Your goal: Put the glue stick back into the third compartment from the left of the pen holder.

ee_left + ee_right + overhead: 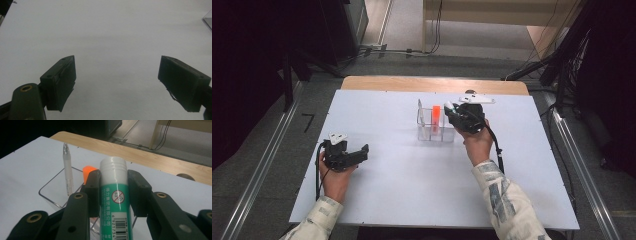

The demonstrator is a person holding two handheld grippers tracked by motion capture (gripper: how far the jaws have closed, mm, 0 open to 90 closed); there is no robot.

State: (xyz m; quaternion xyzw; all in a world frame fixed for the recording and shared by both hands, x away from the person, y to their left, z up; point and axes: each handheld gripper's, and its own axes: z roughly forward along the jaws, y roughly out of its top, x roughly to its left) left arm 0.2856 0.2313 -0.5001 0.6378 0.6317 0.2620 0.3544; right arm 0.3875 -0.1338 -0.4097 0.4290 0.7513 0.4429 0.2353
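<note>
In the high view the right gripper (453, 111) hangs just beside the clear organizer (432, 127) near the table's (377, 200) far edge, so a careless descent could knock that light box over, while the left gripper (357, 154) rests by the left edge amid bare room. The left gripper view shows jaws spread wide over nothing. In the right gripper view the jaws clamp a glue stick (115, 195) above the organizer, beside a white pen (67, 170) and an orange marker (88, 171); a tilted stick might catch the rim.

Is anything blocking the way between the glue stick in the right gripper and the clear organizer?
Nothing visible does. The right gripper holds the glue stick just above the clear organizer; a white pen and an orange item already stand in it.
</note>
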